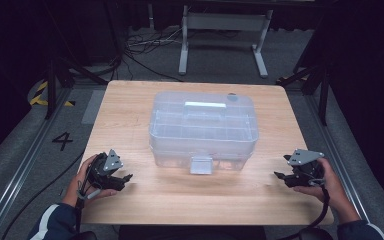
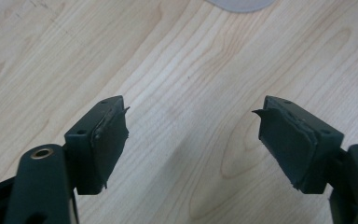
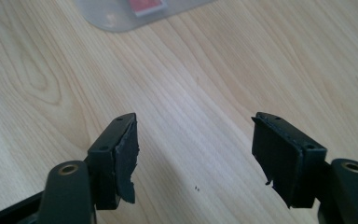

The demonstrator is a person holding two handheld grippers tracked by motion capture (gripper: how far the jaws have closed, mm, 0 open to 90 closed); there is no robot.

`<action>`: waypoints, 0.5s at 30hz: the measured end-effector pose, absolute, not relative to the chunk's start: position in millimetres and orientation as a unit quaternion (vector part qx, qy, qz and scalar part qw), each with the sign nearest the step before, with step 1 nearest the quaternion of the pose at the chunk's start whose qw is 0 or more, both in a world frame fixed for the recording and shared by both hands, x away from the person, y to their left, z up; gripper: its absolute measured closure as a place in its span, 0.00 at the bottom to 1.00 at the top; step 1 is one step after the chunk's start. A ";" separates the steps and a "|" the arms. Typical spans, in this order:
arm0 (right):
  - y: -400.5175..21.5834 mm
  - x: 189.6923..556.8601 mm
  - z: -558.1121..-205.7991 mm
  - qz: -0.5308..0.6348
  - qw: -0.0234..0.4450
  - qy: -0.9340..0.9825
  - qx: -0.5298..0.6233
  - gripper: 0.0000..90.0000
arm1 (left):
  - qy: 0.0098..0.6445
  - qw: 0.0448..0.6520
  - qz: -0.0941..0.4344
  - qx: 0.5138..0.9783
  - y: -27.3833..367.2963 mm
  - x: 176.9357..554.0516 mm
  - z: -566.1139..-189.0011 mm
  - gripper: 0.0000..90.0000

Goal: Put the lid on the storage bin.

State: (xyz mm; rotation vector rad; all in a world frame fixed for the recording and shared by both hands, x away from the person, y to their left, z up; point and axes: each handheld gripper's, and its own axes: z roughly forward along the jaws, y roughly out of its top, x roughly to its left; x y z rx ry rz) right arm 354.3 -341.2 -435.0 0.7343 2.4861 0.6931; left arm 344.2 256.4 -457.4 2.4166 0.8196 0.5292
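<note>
The clear box point(image 1: 203, 131) sits mid-surface point(image 1: 130, 110), lid shut, latch point(image 1: 201, 165) at 6 o'clock. Left hand-held gripper point(image 1: 121, 181) at 8 o'clock and right hand-held gripper point(image 1: 282, 176) at 4 o'clock both gape wide, empty. Best approach: level, converging on the latch, one steadying the box.

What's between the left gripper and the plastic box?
Nothing: bare wooden table lies between the left gripper and the box, as the high view shows.

Overhead forward-down; two close claw-mounted views, shared table point(image 1: 130, 100).
</note>
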 end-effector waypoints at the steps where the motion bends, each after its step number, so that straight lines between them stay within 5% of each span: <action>1: -344.7 353.1 -437.9 0.251 0.228 0.901 0.271 0.35 | 0.305 0.267 0.193 0.894 258.3 343.7 -458.2 0.26; 15: -370.3 341.4 -463.8 0.285 0.213 0.875 0.329 0.29 | 0.332 0.296 0.168 0.880 285.0 336.0 -471.4 0.22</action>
